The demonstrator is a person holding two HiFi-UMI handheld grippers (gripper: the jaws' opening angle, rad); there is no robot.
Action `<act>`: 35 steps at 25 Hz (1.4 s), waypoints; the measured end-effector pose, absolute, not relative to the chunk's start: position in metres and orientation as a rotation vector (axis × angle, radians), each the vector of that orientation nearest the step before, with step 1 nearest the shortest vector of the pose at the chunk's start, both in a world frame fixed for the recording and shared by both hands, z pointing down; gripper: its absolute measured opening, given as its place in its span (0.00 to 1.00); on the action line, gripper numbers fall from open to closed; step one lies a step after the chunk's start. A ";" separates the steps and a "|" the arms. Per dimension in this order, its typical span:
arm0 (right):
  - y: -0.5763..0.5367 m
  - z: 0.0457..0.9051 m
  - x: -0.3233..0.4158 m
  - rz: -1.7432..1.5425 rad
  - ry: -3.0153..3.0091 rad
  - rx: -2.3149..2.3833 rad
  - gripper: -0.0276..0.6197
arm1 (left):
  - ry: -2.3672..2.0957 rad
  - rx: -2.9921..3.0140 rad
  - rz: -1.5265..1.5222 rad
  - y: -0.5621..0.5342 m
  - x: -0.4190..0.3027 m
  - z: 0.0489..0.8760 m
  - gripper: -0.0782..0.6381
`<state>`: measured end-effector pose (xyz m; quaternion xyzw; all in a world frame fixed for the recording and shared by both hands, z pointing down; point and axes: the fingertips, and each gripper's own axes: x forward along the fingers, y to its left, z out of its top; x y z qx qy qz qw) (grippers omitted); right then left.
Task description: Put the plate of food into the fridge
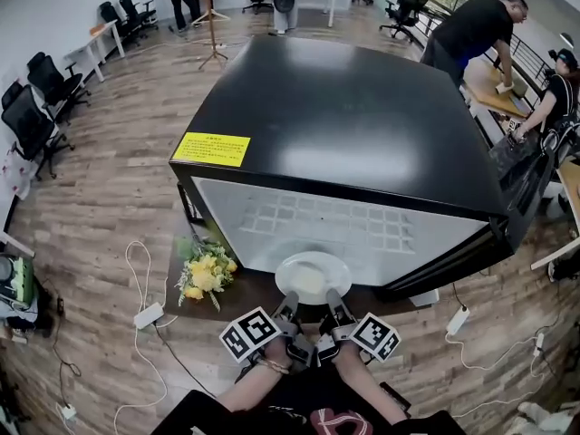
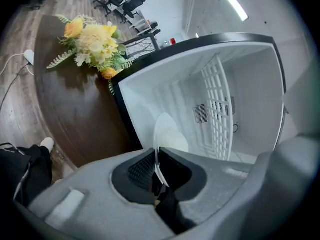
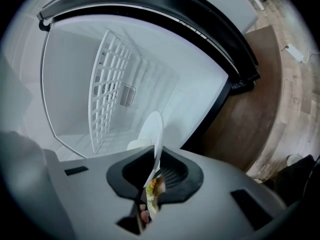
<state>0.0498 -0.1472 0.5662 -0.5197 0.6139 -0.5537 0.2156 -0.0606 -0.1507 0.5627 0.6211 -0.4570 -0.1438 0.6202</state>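
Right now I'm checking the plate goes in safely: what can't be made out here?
Food: right gripper view, mostly hidden by the jaws; head view, washed out on the plate.
Fridge upper inside: head view, hidden by its black top.
Yellow label print: head view, too small.

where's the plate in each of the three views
Head view: plate at bottom centre, at the open front of the fridge.
Left gripper view: plate edge-on at centre, rim clamped between the jaws.
Right gripper view: plate edge-on at centre, rim clamped between the jaws.
Shared landmark: the white wire shelf inside the fridge.
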 end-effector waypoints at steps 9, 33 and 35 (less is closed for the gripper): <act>-0.165 0.564 0.047 -1.485 1.626 -1.503 0.11 | -0.983 1.465 -0.277 -0.177 -0.063 0.563 0.15; -0.218 0.590 0.064 -1.612 1.643 -1.531 0.12 | -1.075 1.382 -0.228 -0.225 -0.045 0.589 0.15; -0.221 0.592 0.067 -1.625 1.635 -1.535 0.12 | -1.076 1.368 -0.221 -0.228 -0.043 0.591 0.15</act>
